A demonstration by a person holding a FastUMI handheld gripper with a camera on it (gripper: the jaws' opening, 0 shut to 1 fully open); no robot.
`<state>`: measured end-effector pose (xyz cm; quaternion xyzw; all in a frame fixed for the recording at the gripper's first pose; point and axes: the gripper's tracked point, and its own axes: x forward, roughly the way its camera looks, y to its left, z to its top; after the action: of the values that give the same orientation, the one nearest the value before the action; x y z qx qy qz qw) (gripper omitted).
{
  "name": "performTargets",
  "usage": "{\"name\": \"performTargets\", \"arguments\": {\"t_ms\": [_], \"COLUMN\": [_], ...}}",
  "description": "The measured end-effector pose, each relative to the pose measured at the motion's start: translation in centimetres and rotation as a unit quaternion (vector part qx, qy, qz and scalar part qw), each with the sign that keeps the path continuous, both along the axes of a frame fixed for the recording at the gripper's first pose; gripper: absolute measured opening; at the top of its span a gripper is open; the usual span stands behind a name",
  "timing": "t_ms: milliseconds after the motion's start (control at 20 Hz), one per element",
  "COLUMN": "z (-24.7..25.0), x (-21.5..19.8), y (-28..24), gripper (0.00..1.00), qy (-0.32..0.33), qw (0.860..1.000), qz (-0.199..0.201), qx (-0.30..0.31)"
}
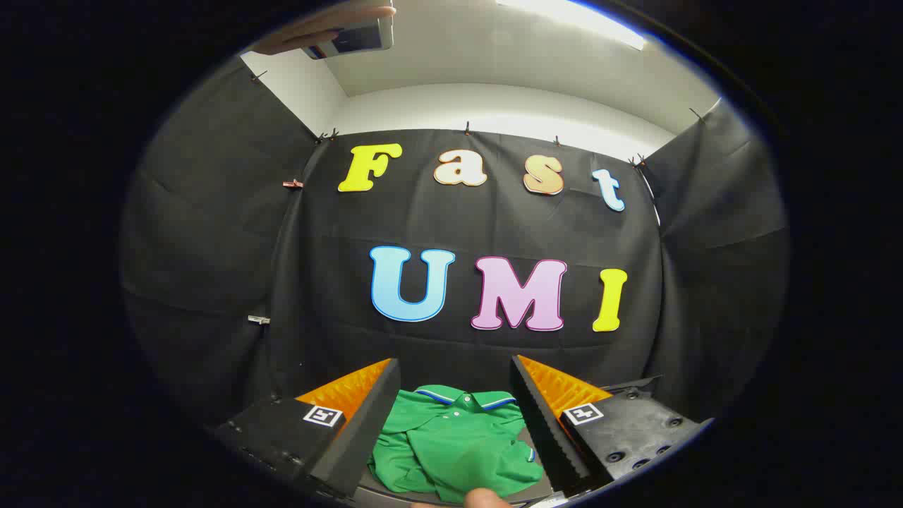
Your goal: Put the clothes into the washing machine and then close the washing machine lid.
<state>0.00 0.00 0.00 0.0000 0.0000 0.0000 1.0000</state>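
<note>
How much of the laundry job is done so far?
Nothing looks done yet. The green shirt lies crumpled between the open fingers of the claw, which is not gripping it. So the grab is just starting. Left to do: pick the shirt up, drop it into the washing machine and close the lid.

The gripper [455, 395] has its two fingers [367, 416] spread wide apart, pressing on nothing. A fingertip [487, 499] shows low between the fingers. High above the gripper, a hand [324, 28] is raised with fingers extended.
</note>
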Motion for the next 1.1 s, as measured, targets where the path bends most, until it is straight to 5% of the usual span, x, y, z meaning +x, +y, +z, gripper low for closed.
{"name": "performTargets", "arguments": {"t_ms": [1100], "z": [-1.2], "x": [1.0], "y": [-0.4], "gripper": [0.97], "qy": [0.006], "qw": [1.000], "qz": [0.001], "qx": [-0.001]}}
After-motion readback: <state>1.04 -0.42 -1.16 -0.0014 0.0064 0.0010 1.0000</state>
